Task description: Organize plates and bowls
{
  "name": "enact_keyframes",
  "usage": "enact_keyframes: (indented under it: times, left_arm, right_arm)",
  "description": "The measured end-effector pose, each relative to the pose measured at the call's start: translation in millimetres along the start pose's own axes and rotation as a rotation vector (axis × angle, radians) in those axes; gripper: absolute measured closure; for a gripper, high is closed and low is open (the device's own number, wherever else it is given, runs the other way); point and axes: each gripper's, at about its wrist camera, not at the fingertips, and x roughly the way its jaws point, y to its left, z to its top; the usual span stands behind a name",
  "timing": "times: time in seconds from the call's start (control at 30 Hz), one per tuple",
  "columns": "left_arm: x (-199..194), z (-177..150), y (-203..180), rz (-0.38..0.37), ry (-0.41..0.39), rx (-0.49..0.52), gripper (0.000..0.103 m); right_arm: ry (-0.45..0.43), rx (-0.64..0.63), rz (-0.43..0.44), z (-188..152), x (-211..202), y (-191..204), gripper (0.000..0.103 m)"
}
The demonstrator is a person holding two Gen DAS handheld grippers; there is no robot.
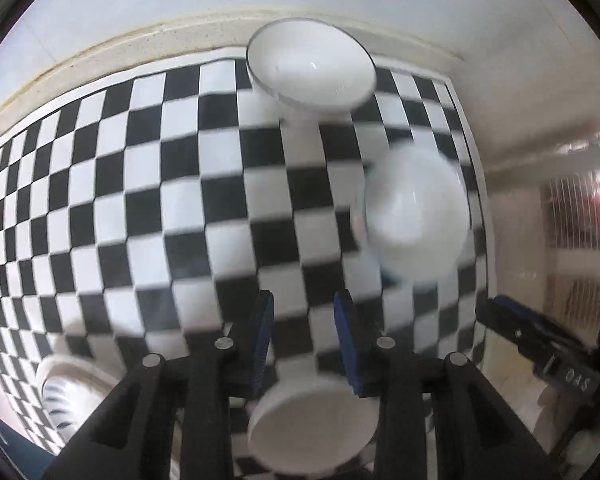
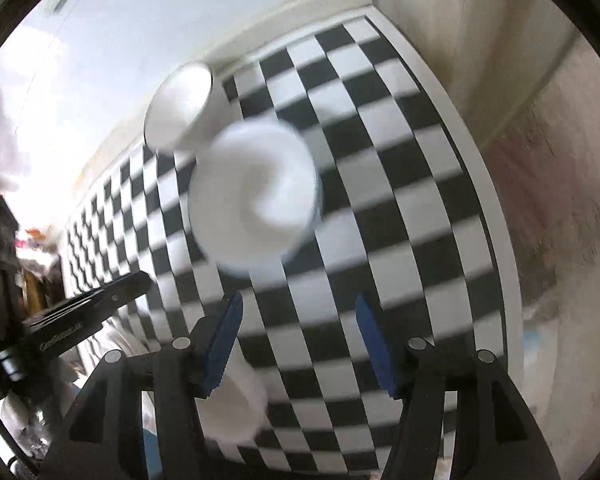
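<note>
Left wrist view shows my left tongs point(image 1: 304, 336) hanging over the checkered worktop point(image 1: 140, 184) with their blue pads slightly apart and nothing between them. Beyond them a stack of white bowls point(image 1: 414, 216) sits near the worktop's right edge, blurred, and a wide shallow bowl point(image 1: 312, 68) stands further back by the wall. A third white dish point(image 1: 312, 428) lies right under the tongs, and a ribbed white piece point(image 1: 66, 392) sits at the lower left corner; I cannot tell what kind of dish it is. From the right wrist, my right tongs point(image 2: 300, 336) stand well apart and empty above the same stack point(image 2: 256, 196), with the shallow bowl point(image 2: 180, 104) behind it. I judge the sorting partly done: some bowls are nested, while the other pieces are still scattered singly across the worktop. Lettering shows on each gripper's side as seen from the other camera, but it is too smeared to read.
</note>
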Motion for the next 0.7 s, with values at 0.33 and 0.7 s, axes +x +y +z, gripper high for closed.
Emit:
enact_keyframes:
  times: [0.33,0.7]
  left_arm:
    - [0,101,37,-0.061,-0.069,-0.200,0.074]
    - [45,158,46,0.000,-0.015,-0.120,0.075]
  right_arm:
    - [-0.054,-0.092,0.104,125,21,49,0.041]
    - [0.110,-0.042,0.113,189,122,71,0.068]
